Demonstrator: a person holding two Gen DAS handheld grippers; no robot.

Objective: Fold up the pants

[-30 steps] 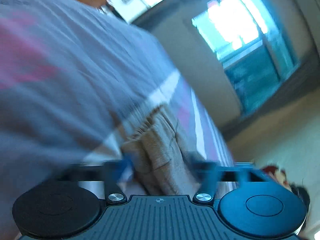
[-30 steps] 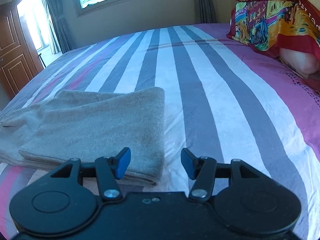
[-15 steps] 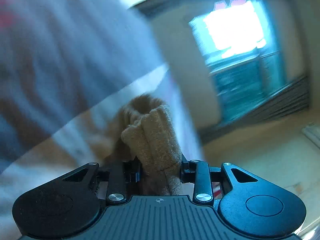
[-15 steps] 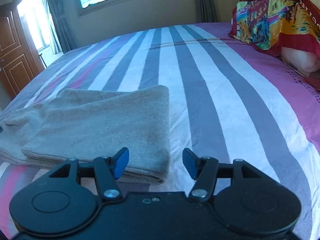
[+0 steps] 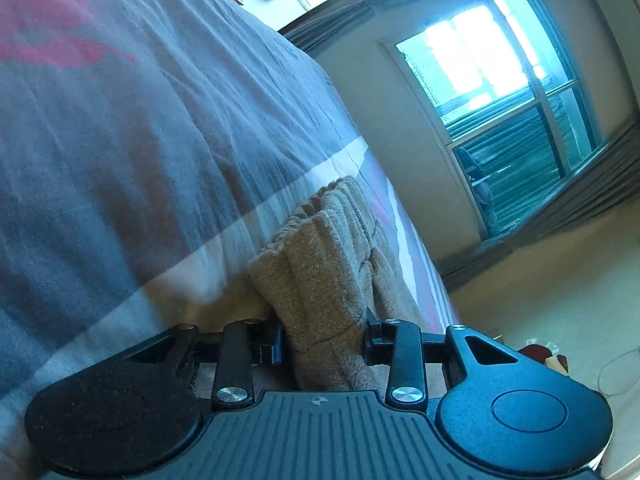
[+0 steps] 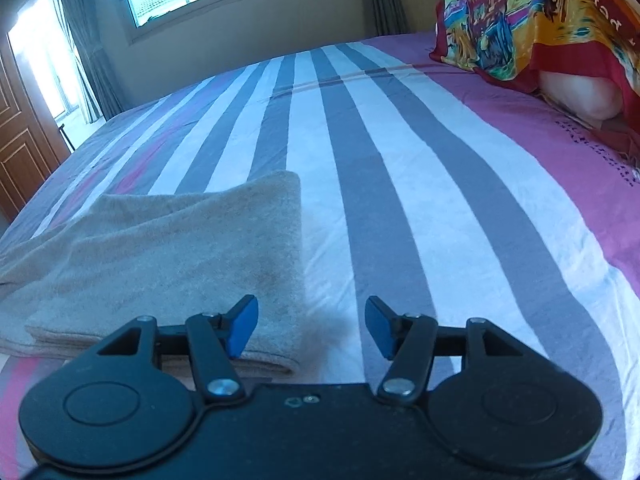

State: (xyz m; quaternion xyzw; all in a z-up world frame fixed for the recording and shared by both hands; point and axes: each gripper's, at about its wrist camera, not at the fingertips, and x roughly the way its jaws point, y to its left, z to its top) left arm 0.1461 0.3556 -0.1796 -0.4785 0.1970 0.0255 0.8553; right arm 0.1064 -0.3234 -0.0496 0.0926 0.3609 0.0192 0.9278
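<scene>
Left gripper (image 5: 323, 346) just clamped: jaws now pinch the pants (image 5: 328, 280) bunched between them, opening slightly. Right gripper (image 6: 311, 330) jaws spread, empty. Fold can start.

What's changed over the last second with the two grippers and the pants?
The left gripper, open a second ago, closed its fingers onto a bunched end of the tan pants and now grips it. The right gripper stayed open above the bed, near the fold's corner. The folded stack looks unchanged.
</scene>
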